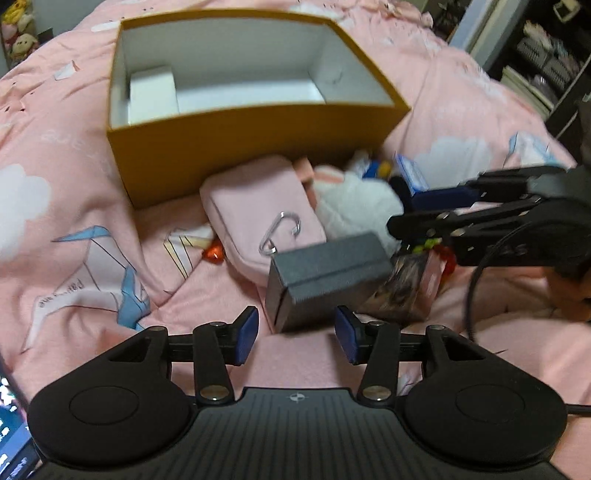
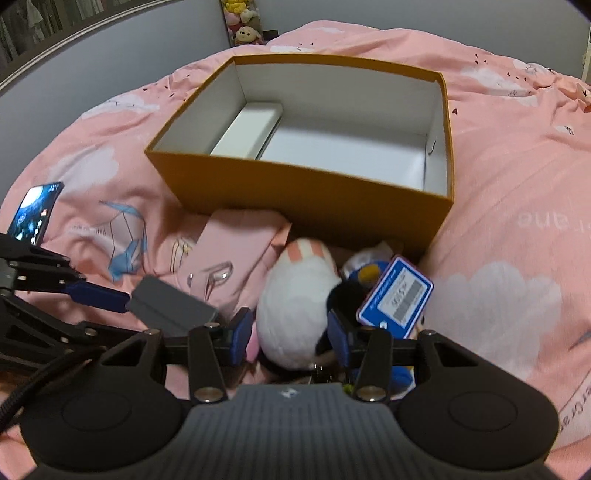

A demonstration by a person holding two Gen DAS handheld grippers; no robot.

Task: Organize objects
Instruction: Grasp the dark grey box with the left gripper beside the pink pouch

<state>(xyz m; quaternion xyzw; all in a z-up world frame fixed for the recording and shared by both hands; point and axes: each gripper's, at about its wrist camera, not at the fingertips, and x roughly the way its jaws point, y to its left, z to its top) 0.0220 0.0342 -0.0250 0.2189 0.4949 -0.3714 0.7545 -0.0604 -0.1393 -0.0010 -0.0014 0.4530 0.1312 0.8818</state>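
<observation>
An open yellow box (image 1: 229, 147) with white inside stands on the pink bed; a small white box (image 1: 151, 96) lies in its left end. It also shows in the right wrist view (image 2: 306, 188). In front of it lies a pile: a pink pouch (image 1: 255, 206) with a metal clip, a white plush toy (image 2: 295, 306), a grey box (image 1: 325, 273), a blue-and-white card (image 2: 395, 299). My left gripper (image 1: 295, 336) is open, just short of the grey box. My right gripper (image 2: 288, 336) is open, its fingers either side of the white plush.
The pink quilt (image 1: 74, 221) with cloud prints covers the bed. A small red thing (image 1: 214, 254) lies left of the pouch. A phone (image 2: 35, 212) with a lit screen lies at the left. Plush toys (image 2: 243, 22) sit beyond the bed. Shelves (image 1: 546, 62) stand at the right.
</observation>
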